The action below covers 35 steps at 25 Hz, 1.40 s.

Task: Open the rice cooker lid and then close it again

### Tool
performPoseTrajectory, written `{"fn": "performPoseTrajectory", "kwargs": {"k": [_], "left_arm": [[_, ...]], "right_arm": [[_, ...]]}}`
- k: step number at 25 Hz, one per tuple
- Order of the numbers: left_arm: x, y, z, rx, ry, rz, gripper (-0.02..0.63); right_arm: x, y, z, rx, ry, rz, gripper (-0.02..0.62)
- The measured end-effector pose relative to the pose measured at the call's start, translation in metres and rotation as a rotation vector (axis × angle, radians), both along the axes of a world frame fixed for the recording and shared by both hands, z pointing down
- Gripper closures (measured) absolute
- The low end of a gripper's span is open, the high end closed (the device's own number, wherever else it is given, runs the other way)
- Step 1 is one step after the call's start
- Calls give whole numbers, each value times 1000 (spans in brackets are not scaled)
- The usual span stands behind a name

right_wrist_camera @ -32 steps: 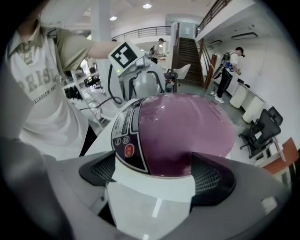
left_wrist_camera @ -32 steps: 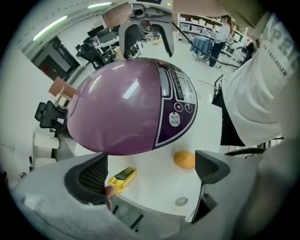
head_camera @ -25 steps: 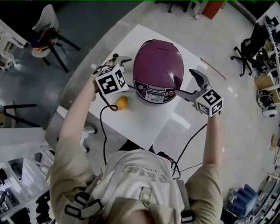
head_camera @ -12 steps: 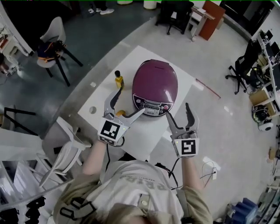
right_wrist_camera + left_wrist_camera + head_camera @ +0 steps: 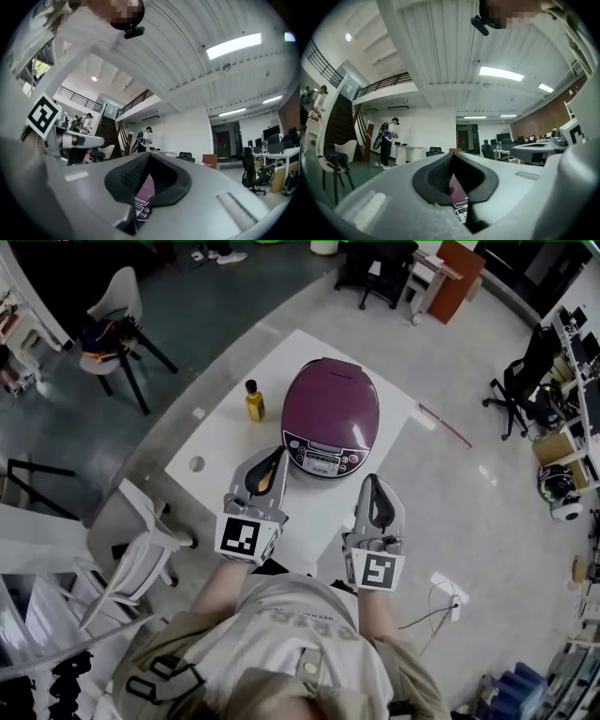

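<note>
The purple rice cooker [image 5: 330, 413] stands on the white table [image 5: 225, 442] with its lid down and its control panel facing me. Both grippers hang in front of it, near the table's front edge, and touch nothing. The left gripper [image 5: 270, 461] has just closed its jaws with nothing between them, and so has the right gripper [image 5: 373, 482]. In the left gripper view the left gripper [image 5: 452, 157] shows its curved jaws together, a slice of the cooker [image 5: 453, 183] seen through the gap. The right gripper [image 5: 149, 158] looks the same, with the cooker [image 5: 146, 190] behind it.
A yellow bottle [image 5: 254, 401] stands on the table left of the cooker. Something orange [image 5: 265, 481] shows through the left gripper's loop. A white chair [image 5: 141, 554] is at the table's left corner and a cable [image 5: 427, 615] lies on the floor at the right.
Both grippers have pulled back from the cooker's sides toward me and gone from wide open to shut. The cooker has not moved.
</note>
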<state>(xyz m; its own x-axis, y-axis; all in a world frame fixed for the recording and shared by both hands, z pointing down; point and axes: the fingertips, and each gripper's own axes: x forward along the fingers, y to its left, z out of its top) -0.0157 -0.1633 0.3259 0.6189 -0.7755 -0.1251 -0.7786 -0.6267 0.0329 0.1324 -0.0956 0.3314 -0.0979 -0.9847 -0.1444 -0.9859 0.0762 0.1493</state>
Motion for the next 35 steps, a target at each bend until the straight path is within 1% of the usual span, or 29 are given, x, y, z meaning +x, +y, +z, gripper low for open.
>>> {"fn": "performPoseTrajectory", "kwargs": {"k": [3,9,13,17,23,27,35], "left_arm": [[2,-1,7,-12,1,3,597],[5,-2,3,18,-33,-16,597],[3,-5,9,-19,-11,-46,597],[3,-7,16,-41,-13,-50,597],[-2,-13,21,-47,-20,-67,595],[-4,-17,26,-67,-54,-85,595],[-4,-25,33,-92,-67,-62,595]], "right_arm": [[0,3,3,16,-17,4,594],[9,2,-4,28,-25,33,594],[8,-3,-4,7,-53,57,595],[20,-1,2,-2,-41,87,595],[19,-3,1,1,-35,85,595],[18,-3,1,-5,-37,80,595],[5,-16,-2,-17,-71,65,595]]}}
